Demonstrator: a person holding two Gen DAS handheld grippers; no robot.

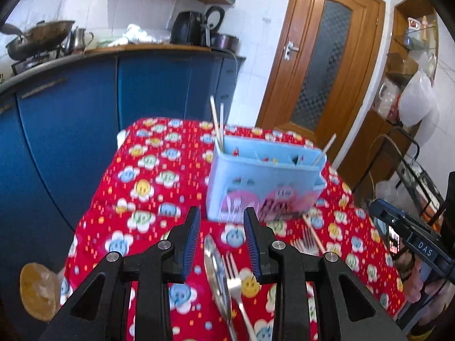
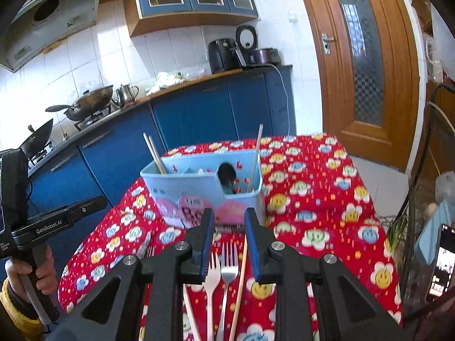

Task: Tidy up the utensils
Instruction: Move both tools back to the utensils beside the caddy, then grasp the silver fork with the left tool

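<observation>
Blue-padded jaws of the left gripper (image 1: 222,241) stand spread above a metal spoon (image 1: 217,278) and steel fork (image 1: 236,284) on the bench. Right gripper (image 2: 229,243), jaws also spread, hovers over a white fork (image 2: 212,281), metal fork (image 2: 229,270) and chopstick (image 2: 240,281); pale-blue utensil holder (image 2: 199,187) sits just ahead.

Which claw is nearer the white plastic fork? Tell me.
Right. The right claw hovers open directly over the white plastic fork; the left claw hovers open over a metal spoon and a metal fork further left.
</observation>
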